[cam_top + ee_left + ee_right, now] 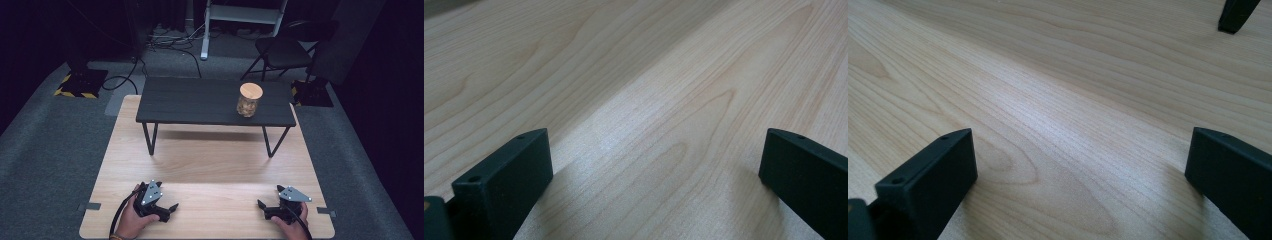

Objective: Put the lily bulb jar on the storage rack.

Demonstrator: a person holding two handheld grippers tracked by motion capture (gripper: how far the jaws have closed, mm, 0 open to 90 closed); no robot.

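Light wooden table point(210, 165) carries a black riser shelf point(200, 102). My left gripper point(167, 209) and right gripper point(264, 207) rest spread, empty. Jar point(248, 99) stands far-right on shelf; a hasty reach may topple it.

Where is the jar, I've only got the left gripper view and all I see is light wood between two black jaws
Observer: The jar stands on a low black table at the far end of the wooden tabletop, toward its right end.
Operator: Is it closed?
Observer: Yes, a round wooden lid sits on top.
Operator: Which gripper is nearer to it?
Observer: The right gripper, I'd say; it rests at the near right of the tabletop, the left gripper at the near left.
Operator: Is the right one holding anything?
Observer: No, in the right gripper view its jaws stand wide apart over bare wood.
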